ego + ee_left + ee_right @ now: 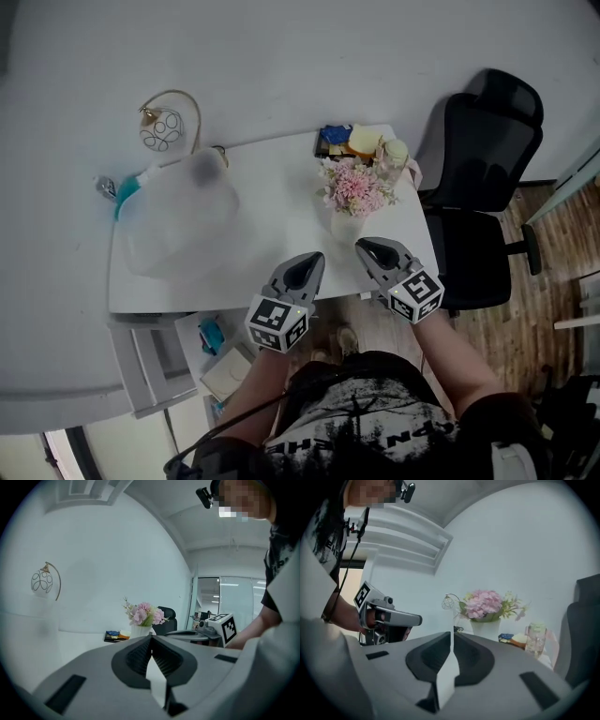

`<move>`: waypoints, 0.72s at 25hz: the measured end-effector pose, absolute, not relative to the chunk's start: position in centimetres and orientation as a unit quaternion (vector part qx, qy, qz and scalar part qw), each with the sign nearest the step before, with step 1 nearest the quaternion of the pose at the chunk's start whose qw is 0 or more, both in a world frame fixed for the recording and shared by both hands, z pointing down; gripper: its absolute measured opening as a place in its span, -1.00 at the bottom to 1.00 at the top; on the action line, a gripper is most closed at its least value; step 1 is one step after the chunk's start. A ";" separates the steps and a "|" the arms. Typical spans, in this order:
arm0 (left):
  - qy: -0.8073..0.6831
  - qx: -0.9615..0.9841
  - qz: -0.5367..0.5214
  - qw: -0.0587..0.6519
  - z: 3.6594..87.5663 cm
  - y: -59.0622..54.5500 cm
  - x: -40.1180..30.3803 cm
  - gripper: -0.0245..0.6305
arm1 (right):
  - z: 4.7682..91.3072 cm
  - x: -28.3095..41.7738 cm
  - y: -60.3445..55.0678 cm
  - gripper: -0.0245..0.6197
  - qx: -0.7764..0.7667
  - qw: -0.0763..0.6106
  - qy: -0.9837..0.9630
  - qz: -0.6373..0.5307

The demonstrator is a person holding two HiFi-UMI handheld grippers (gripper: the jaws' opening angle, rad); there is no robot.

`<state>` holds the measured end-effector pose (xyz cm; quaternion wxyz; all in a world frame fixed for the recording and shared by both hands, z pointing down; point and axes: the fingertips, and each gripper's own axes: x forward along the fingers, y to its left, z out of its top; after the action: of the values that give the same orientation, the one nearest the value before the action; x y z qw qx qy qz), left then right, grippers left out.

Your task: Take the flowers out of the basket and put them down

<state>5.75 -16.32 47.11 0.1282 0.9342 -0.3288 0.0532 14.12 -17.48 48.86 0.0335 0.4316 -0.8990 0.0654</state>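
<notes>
Hovering: left tool (317, 257) and right tool (362, 246) side by side over the near edge of the white worktop (272, 178), both pointing across it, roughly level.
Left state: jaws pressed together, tips meeting, nothing between them.
Right state: jaws pressed together too, nothing pinched.
Task thing: flowers (356, 187), a pink bunch with green sprigs, upright in a white pot (345, 225).
Where: pot stands on the worktop straight ahead of the right tool, near its tip but apart; ahead and off to the right of the left tool.
Behind flowers: glass jar (396, 152), beyond the pot and right of the right tool's line.
Far corner: flat stack (336, 139) of blue and yellow items, past the flowers as seen from both tools.
Wall side: wire ornament (167, 127), gold hoop, well ahead and left of the left tool.
Right side: black office chair (487, 169), beside the worktop, right of the right tool.
Hands: 1 on each tool, bare forearms.
</notes>
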 end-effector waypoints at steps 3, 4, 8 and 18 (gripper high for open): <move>-0.327 0.935 0.057 0.121 46.6 -15.0 4.5 -0.88 | 47.8 12.3 -15.9 -0.87 0.422 0.026 -0.903 0.070; -0.327 0.936 0.058 0.118 46.4 -14.6 4.1 -0.88 | 47.5 11.6 -15.3 -0.87 0.418 0.026 -0.905 0.070; -0.325 0.937 0.061 0.109 46.1 -13.3 2.2 -0.88 | 46.9 9.1 -13.7 -0.87 0.411 0.035 -0.908 0.071; -0.321 0.941 0.062 0.094 45.8 -11.4 -0.9 -0.88 | 46.2 6.1 -11.1 -0.88 0.414 0.035 -0.907 0.067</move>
<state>-0.86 -11.39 45.80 0.0940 0.9405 -0.3205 0.0622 6.13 -11.14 46.15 0.0351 0.4144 -0.9069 0.0674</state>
